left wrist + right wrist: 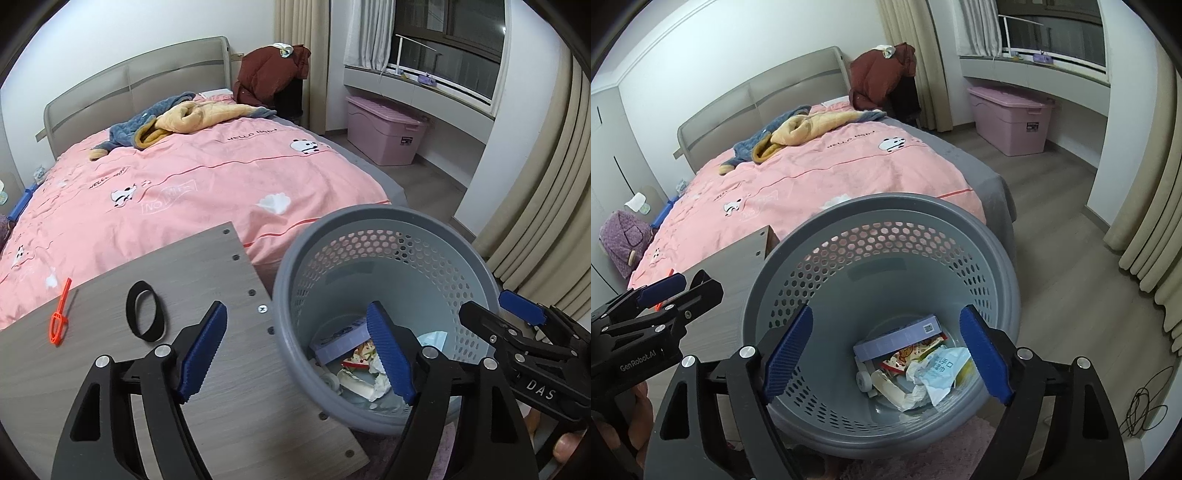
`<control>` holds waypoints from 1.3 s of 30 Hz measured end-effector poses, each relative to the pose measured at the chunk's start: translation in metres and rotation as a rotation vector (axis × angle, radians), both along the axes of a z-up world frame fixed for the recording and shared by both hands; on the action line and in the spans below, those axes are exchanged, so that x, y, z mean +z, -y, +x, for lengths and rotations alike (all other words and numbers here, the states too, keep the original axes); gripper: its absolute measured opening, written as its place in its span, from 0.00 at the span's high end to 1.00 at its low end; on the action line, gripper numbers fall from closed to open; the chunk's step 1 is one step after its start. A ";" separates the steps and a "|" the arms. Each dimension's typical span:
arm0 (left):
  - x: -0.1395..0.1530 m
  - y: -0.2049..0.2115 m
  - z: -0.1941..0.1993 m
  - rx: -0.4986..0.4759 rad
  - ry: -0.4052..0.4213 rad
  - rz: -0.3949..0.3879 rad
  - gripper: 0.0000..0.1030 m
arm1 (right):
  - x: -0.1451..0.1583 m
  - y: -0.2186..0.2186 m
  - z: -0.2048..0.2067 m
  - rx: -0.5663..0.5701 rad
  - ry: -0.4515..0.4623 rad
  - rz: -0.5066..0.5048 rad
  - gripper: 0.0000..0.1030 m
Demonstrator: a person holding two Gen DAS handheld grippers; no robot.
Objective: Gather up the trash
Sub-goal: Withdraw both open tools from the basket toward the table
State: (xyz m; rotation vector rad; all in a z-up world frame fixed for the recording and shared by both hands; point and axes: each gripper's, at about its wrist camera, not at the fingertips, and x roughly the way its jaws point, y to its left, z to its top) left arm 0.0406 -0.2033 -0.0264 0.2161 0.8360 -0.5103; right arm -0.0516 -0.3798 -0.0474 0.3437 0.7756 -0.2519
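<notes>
A grey perforated waste basket [458,254] [827,236] stands on the floor beside a grey wooden table [110,369]. It holds a purple box [897,338], snack wrappers and crumpled paper [938,373]. My left gripper [297,350] is open and empty, spanning the table edge and the basket's rim. My right gripper [886,354] is open and empty, directly above the basket's mouth. On the table lie an orange plastic strip [59,317] and a black band loop [146,310]. The right gripper also shows in the left wrist view [517,317], at the basket's right.
A bed with a pink duvet [192,177] and a blue and yellow garment [177,120] stands behind the table. A pink storage box [384,129] sits under the window. Beige curtains [1148,229] hang at right. Black cables [1141,406] lie on the floor.
</notes>
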 end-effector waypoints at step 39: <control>-0.026 -0.240 0.065 0.474 0.019 0.027 0.26 | -0.002 -0.188 0.104 0.348 -0.037 -0.055 0.14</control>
